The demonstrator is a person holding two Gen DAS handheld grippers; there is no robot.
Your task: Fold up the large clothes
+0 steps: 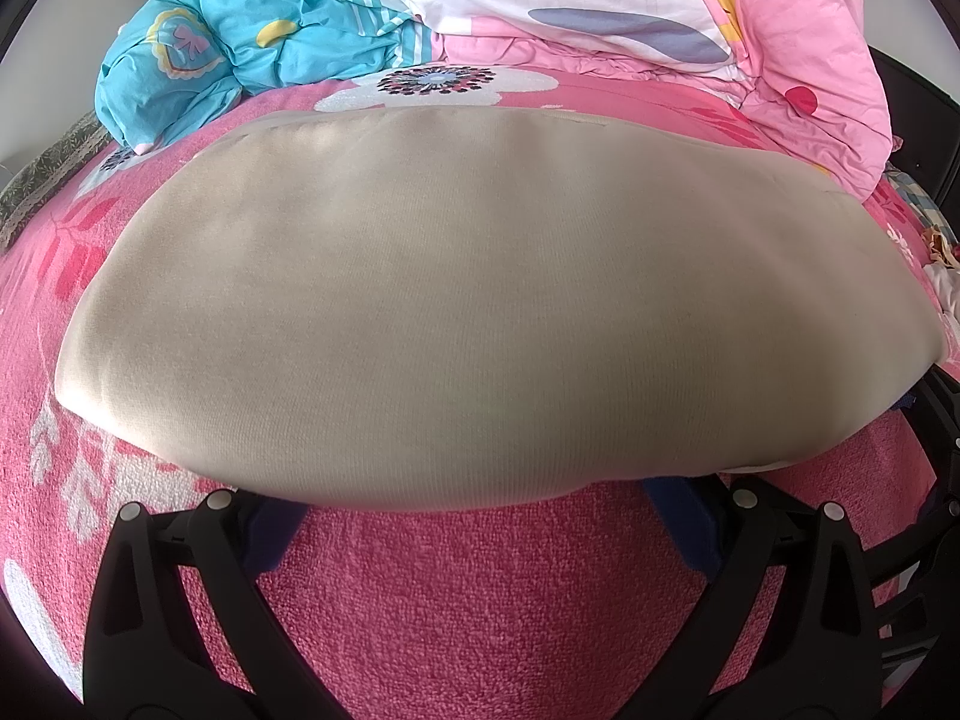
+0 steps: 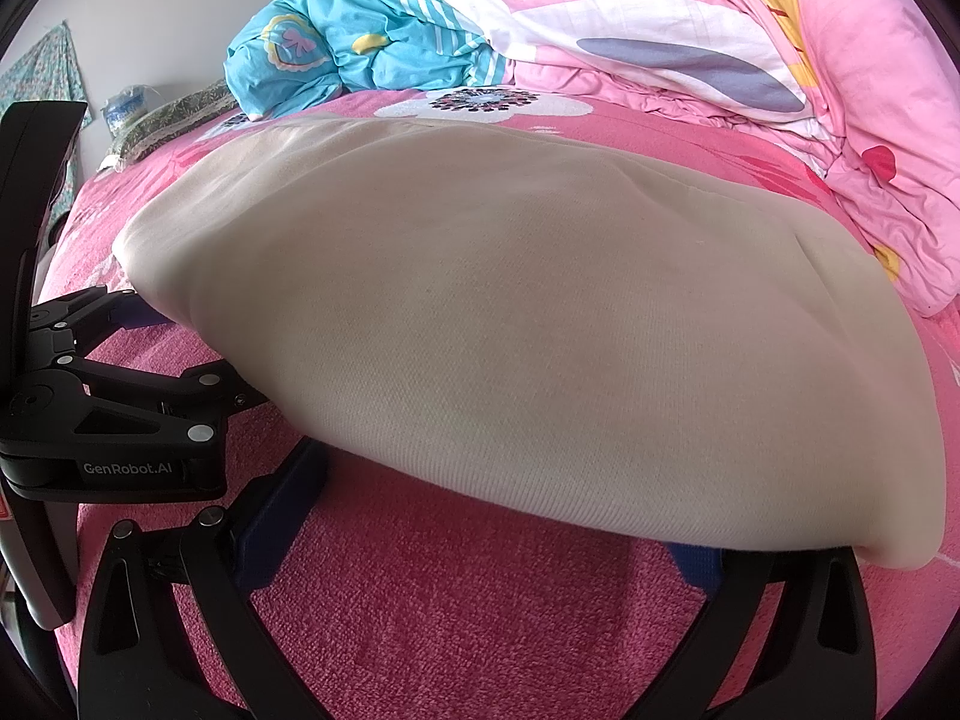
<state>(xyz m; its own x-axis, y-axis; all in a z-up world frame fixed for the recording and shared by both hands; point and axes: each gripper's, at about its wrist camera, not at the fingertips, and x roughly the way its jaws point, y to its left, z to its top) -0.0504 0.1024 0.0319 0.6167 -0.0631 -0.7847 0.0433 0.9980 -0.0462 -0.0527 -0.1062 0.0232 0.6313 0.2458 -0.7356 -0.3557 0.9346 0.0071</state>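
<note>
Garment overlaps spread fingers — flat, ungripped.

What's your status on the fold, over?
Both tools open: left tool, right tool, fingertips under the near edge. Cream garment flat, folded on pink blanket. Nothing blocking.

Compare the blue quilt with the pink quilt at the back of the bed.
The blue quilt is bunched into a small heap on the left; the pink quilt spreads much wider to the right. The blue one shows stripes and a heart badge; the pink one shows carrots and a white shape. Both lie crumpled beyond the beige garment.
</note>
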